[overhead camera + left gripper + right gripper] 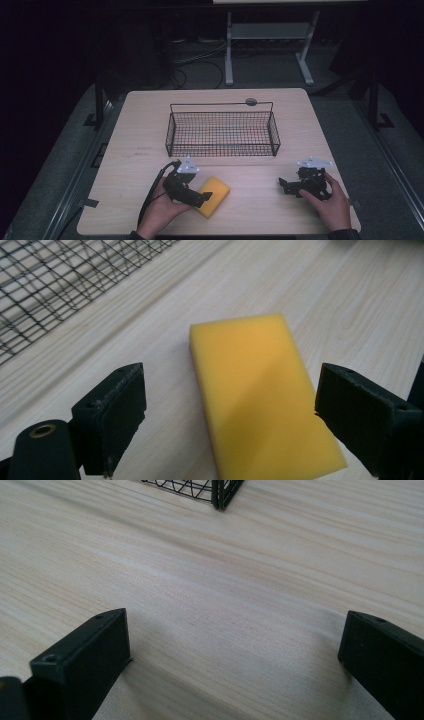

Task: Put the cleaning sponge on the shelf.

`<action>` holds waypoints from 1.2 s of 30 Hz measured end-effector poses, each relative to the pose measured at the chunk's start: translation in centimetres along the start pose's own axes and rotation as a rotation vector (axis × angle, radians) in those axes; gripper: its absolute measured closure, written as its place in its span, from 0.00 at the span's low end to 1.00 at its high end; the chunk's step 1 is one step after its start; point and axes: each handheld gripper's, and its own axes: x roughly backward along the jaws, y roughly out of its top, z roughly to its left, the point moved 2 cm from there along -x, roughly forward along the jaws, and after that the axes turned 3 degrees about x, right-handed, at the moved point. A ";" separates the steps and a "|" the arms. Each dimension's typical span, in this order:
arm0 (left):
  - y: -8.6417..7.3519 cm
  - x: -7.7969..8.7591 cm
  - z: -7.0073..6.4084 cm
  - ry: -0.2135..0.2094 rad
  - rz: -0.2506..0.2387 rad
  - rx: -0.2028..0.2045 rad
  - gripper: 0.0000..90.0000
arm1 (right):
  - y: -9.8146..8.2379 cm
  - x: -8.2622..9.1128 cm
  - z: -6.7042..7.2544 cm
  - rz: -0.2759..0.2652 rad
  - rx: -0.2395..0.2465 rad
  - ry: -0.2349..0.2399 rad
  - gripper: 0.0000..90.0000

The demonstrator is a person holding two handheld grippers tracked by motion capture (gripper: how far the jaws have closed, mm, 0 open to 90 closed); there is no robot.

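Item: one yellow sponge (260, 395), a rectangular foam block, lying flat on the pale wooden table (145, 130) near the front edge, left of centre, with the black wire basket (222, 131) standing apart from it toward the middle of the table. A thin darker line shows along one long edge in the left gripper view, possibly a scouring layer underneath; I cannot tell for sure. Handling, by my judgement: very light, soft and springy, not fragile, with a matte surface that should not slip; it will dent under pressure, so a moderate squeeze ought to do. Best hold: across the narrow width, pads on the two long sides, about mid-length, so it hangs level and does not droop. Left gripper (230, 410): jaws spread wide, one to each side of the sponge's near end, neither pad touching the foam. Right gripper (235, 650): jaws likewise spread, nothing between them, poised over bare table at the right, well apart from the sponge, a corner of the basket beyond it.
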 end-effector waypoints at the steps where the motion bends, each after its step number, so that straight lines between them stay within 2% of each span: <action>1: 0.1 -0.1 -0.2 -0.002 0.001 -0.004 0.14 | 0.0 0.0 0.0 0.000 0.000 0.000 0.00; 4: 0.3 -0.7 -0.7 -0.015 0.009 -0.015 0.14 | 0.0 0.0 0.0 0.000 0.000 0.000 0.00; 8: 0.5 -1.4 -1.1 -0.007 0.020 -0.025 0.14 | 0.0 0.0 0.0 0.000 0.000 0.000 0.00; 14: 0.5 -2.4 -1.3 0.007 0.047 -0.030 0.14 | 0.0 0.0 0.0 0.000 0.000 0.000 0.00; 25: 0.6 -3.6 -1.6 0.032 0.065 -0.036 0.14 | 0.0 0.0 0.0 0.000 0.000 0.000 0.00; 36: 0.2 -4.9 -1.8 0.030 0.106 -0.037 0.14 | 0.0 0.0 0.0 0.000 0.000 0.000 0.00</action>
